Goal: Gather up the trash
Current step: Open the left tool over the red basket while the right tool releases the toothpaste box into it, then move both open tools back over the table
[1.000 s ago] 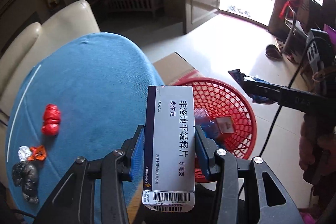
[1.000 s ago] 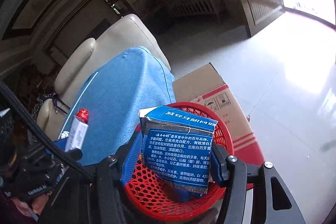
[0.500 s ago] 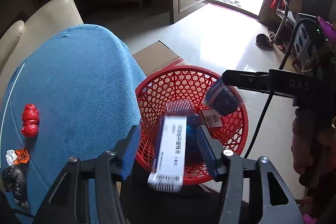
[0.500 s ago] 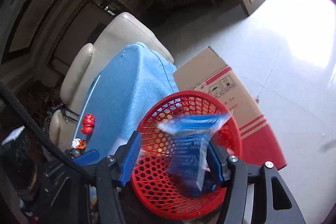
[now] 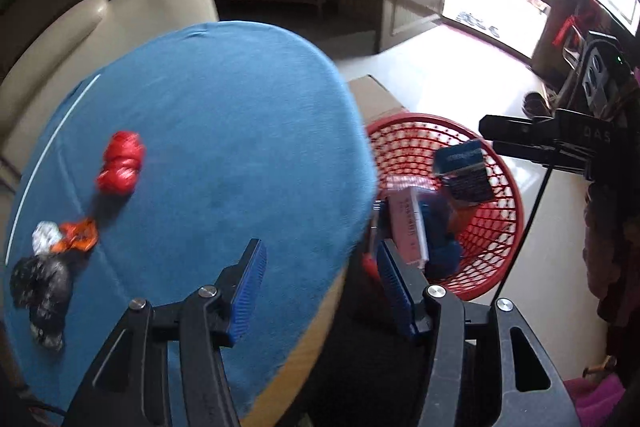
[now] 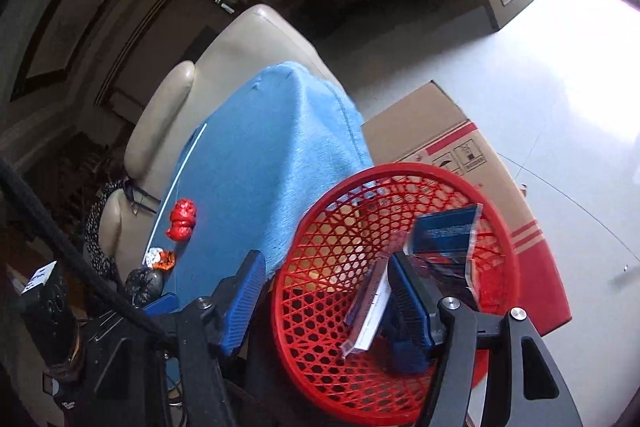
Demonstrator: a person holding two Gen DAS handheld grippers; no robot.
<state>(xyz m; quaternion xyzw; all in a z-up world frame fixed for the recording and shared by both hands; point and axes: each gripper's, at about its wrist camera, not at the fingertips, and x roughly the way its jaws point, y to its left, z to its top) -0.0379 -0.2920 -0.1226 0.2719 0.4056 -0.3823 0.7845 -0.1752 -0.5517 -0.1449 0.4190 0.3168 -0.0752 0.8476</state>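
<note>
My left gripper [image 5: 320, 287] is open and empty over the near edge of the blue-covered table [image 5: 224, 131]. My right gripper [image 6: 324, 295] is open and empty above the red mesh basket [image 6: 320, 239], which also shows in the left wrist view [image 5: 500, 227]. A white medicine box [image 5: 406, 231] and a blue toothpaste box [image 5: 464, 171] lie inside the basket. They also show in the right wrist view, the white box [image 6: 370, 311] and the blue box [image 6: 448, 235]. On the table lie a red wrapper [image 5: 120, 163], an orange and silver wrapper [image 5: 68, 237] and a black crumpled bag [image 5: 40, 287].
A cardboard box [image 6: 444, 131] stands on the floor behind the basket. A cream sofa [image 5: 100, 23] runs behind the table. The right gripper's black body [image 5: 560, 143] and its cable hang over the basket's right side. The floor is pale tile.
Both grippers let go of their boxes, which fell into the red basket. The left gripper has swung left, back over the table.
</note>
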